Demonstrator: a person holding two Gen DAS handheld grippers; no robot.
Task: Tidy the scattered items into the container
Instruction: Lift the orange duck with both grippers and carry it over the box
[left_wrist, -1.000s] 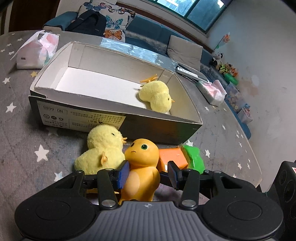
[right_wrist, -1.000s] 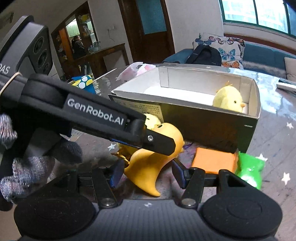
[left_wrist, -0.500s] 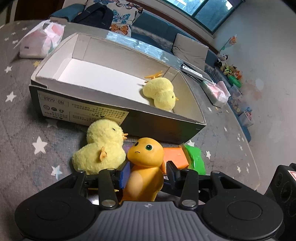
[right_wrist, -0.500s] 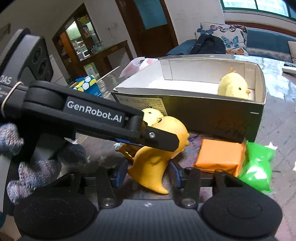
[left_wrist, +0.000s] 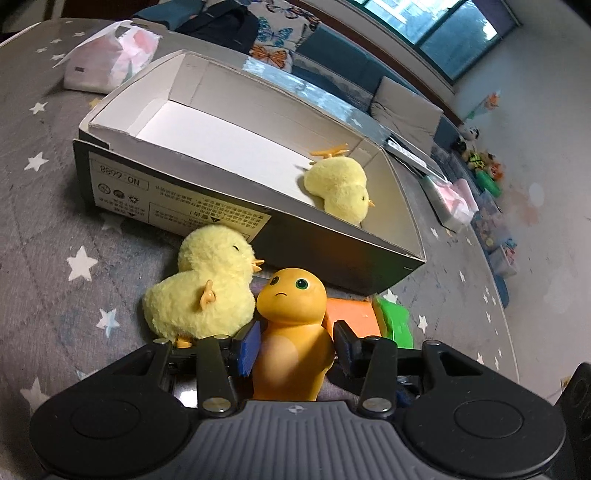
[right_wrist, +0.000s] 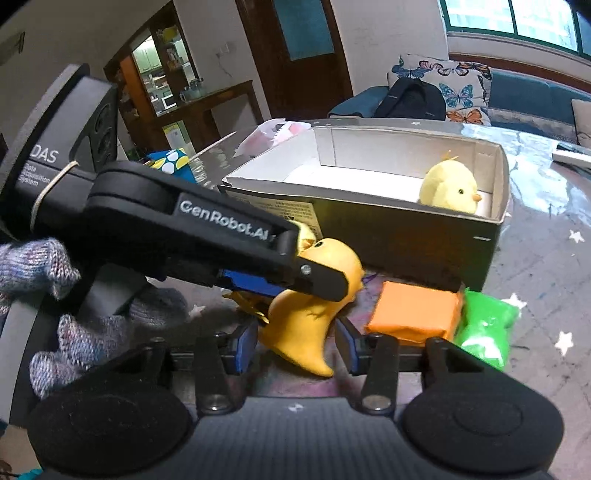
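Observation:
An orange toy figure (left_wrist: 291, 332) stands on the star-patterned table in front of the open cardboard box (left_wrist: 332, 236). My left gripper (left_wrist: 293, 341) is shut on its body. A yellow plush chick (left_wrist: 207, 291) sits just left of the figure, outside the box. A second chick (left_wrist: 341, 192) lies inside the box at its right end. In the right wrist view the left gripper's arm (right_wrist: 207, 236) crosses over the figure (right_wrist: 314, 314). My right gripper (right_wrist: 295, 343) is open with the figure's tail between its fingers.
An orange packet (left_wrist: 349, 314) and a green packet (left_wrist: 395, 321) lie right of the figure, beside the box; they also show in the right wrist view (right_wrist: 413, 310). A tissue pack (left_wrist: 107, 62) lies beyond the box. The table edge runs at the right.
My left gripper's fingers have closed in on the orange figure. The right gripper's fingers have come in around the figure's tail.

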